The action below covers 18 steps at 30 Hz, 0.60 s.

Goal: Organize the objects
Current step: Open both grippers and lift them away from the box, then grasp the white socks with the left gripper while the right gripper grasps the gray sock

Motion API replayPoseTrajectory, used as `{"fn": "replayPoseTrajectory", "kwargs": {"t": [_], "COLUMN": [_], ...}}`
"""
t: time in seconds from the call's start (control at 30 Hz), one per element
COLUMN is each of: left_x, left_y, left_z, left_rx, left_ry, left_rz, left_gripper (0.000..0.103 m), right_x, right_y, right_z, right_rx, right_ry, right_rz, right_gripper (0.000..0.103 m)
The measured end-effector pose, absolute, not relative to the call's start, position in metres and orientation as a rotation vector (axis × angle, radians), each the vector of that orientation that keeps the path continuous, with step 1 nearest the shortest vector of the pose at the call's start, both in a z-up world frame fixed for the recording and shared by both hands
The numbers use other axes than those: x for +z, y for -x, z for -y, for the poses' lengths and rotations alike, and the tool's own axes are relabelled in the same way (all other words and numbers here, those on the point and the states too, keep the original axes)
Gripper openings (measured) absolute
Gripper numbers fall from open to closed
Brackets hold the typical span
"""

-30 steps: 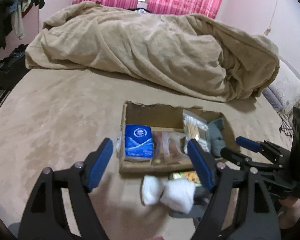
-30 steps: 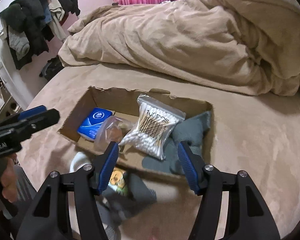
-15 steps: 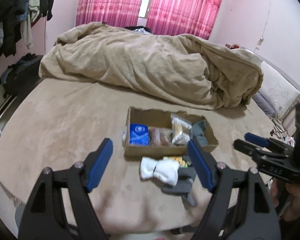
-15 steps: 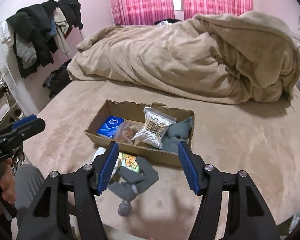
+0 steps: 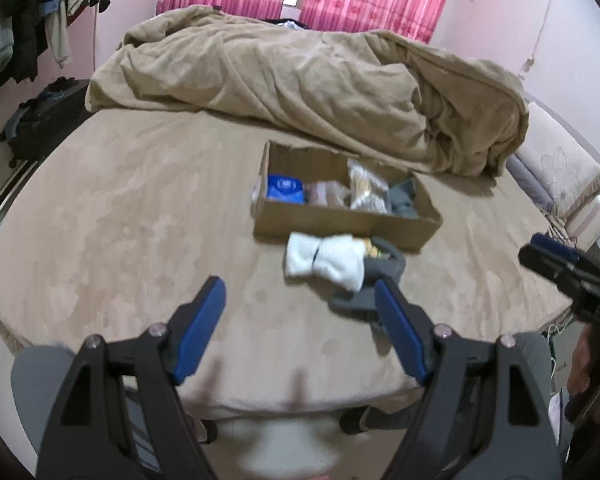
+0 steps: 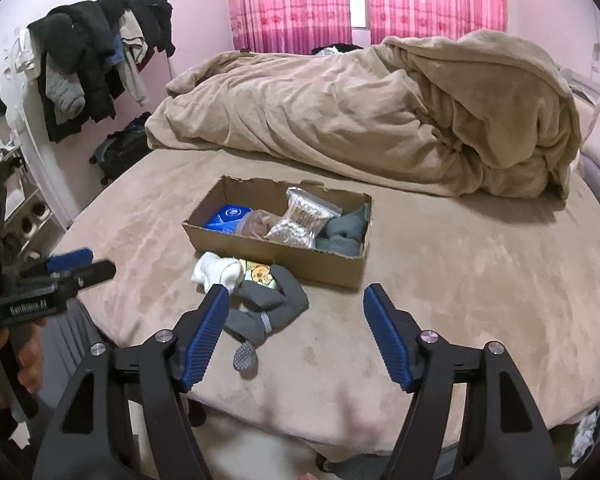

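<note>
A cardboard box point(image 6: 268, 252) point(image 5: 340, 224) sits on the bed. It holds a blue pack point(image 6: 228, 216), a brown bag, a bag of cotton swabs point(image 6: 304, 220) and a grey sock point(image 6: 344, 232). In front of it lie a white sock bundle point(image 6: 216, 272) point(image 5: 324, 260), a small yellow patterned item point(image 6: 260, 274) and grey socks point(image 6: 272, 304). My left gripper point(image 5: 298, 292) hovers open and empty, well short of the socks. My right gripper point(image 6: 296, 294) is also back from them, its jaws opening with nothing held.
A rumpled beige blanket point(image 6: 360, 112) fills the far half of the bed. Clothes hang on a rack point(image 6: 92, 52) at the left, above a dark suitcase point(image 6: 120, 152). A pillow point(image 5: 556, 164) lies at the right. The bed's near edge is just below the grippers.
Both grippers have drawn back from the box, so it and the socks look smaller and farther. The right jaws have spread a little wider.
</note>
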<state>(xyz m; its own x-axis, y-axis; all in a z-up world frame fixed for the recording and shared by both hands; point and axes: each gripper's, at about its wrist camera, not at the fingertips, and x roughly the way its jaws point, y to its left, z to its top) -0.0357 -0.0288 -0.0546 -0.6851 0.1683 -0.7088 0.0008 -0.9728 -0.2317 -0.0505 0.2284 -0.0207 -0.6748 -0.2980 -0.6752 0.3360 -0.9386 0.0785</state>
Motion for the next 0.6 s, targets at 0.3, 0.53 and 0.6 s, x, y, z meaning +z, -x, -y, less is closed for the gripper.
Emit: {"fn": "replayPoseTrajectory", "kwargs": {"t": [0.3, 0.53, 0.6], "left_x": [-0.085, -0.099, -0.105], "left_y": [0.034, 0.048, 0.055], "left_z": [0.020, 0.013, 0.010], "left_rx": [2.739, 2.725, 2.714], "left_ry": [1.275, 1.290, 1.302], "left_rz": [0.321, 0.300, 0.295], "left_gripper": [0.079, 0.081, 0.081], "right_x": [-0.058, -0.076, -0.081], "right_y": [0.051, 0.064, 0.069], "right_z": [-0.224, -0.217, -0.214], "right_rx": [-2.536, -2.509, -2.506], "right_ry": [-1.128, -1.162, -1.167], "right_rz": [-0.042, -0.031, -0.037], "right_gripper": [0.073, 0.073, 0.073]}}
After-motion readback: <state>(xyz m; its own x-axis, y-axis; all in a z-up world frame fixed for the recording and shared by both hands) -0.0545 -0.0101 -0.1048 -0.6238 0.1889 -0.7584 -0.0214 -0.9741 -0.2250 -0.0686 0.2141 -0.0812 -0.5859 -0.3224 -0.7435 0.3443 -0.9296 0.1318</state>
